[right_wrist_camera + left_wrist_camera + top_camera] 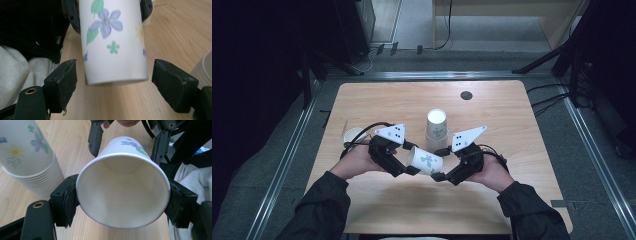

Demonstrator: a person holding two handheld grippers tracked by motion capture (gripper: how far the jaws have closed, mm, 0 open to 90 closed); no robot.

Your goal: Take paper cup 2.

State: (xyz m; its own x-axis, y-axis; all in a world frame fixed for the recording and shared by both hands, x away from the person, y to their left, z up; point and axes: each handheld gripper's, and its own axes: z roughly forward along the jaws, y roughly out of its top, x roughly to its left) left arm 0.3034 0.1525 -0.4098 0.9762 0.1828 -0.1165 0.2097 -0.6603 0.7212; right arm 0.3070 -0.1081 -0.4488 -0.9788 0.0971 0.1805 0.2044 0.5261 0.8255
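Observation:
A flowered paper cup (pixel 427 161) lies on its side in the air above the table's front middle, between both grippers. My left gripper (pixel 411 158) is shut on its rim; in the left gripper view the pads (pixel 68 203) press the cup (pixel 122 195) on both sides and its empty mouth faces the camera. My right gripper (pixel 440 163) is open around the cup's bottom end. In the right gripper view its jaws (pixel 115 75) stand apart from the cup (pixel 112 42), with a gap on each side.
An upside-down stack of the same cups (pixel 436 130) stands just behind the held cup, close to the left jaw (pixel 27 157). Another single cup (pixel 354 135) sits at the table's left. A dark round grommet (pixel 466 95) is at the back right.

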